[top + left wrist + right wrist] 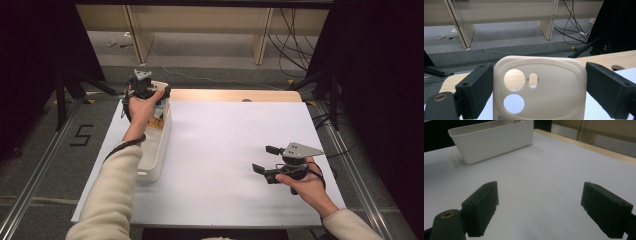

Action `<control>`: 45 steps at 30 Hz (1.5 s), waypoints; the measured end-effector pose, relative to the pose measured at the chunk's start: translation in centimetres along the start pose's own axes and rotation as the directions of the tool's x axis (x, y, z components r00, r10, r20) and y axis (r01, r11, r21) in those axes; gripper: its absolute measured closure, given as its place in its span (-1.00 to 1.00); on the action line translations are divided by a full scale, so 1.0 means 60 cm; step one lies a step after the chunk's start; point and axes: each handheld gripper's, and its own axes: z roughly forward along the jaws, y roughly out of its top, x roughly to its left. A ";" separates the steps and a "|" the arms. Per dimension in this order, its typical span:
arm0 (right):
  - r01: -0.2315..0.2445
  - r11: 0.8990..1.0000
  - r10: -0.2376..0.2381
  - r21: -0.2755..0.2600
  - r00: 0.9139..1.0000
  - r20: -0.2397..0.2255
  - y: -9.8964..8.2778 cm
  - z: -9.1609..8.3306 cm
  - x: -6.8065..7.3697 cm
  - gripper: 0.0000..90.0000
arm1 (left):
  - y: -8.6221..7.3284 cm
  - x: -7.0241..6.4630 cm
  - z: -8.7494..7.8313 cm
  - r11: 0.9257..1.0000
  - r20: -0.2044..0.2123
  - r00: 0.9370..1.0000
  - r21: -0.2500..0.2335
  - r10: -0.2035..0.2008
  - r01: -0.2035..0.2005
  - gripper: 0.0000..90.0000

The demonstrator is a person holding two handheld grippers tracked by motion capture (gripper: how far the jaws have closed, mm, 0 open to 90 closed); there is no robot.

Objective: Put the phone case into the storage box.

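Cream phone case (539, 90) stands upright, long axis vertical, pinched between the left gripper's (150, 92) jaws above the bin's (159, 150) far end; right gripper (267, 160) waits open, well apart, over the table (225, 135).

- grey carpet floor (210, 62), black cables (295, 35) trailing
- light wooden furniture legs (261, 35) behind
- black curtains (375, 75) both sides
- "5" marking (82, 135) on floor

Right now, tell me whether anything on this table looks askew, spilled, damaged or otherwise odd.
Nothing stands out. The left gripper holds a cream phone case squarely between its jaws above the white bin, and the case looks intact. The right gripper hangs open over the bare white table. No spills show.
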 end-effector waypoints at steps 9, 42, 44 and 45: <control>0.000 1.000 0.000 0.000 1.000 0.000 0.000 0.000 0.000 -0.66 | 0.000 0.000 0.003 1.000 0.000 1.000 0.006 0.002 -0.002 -0.76; -0.001 1.000 0.001 0.001 1.000 -0.002 0.000 0.000 -0.001 -0.65 | -0.004 0.003 0.018 0.998 0.001 1.000 0.059 0.000 0.000 -0.77; 0.000 1.000 0.000 0.001 1.000 -0.002 0.000 0.000 -0.001 -0.65 | -0.004 0.004 0.018 0.998 0.001 1.000 0.063 -0.001 0.001 -0.77; -0.001 1.000 0.001 0.001 1.000 -0.003 0.000 0.000 -0.001 -0.65 | -0.004 0.004 0.019 0.998 0.002 1.000 0.063 -0.003 0.003 -0.77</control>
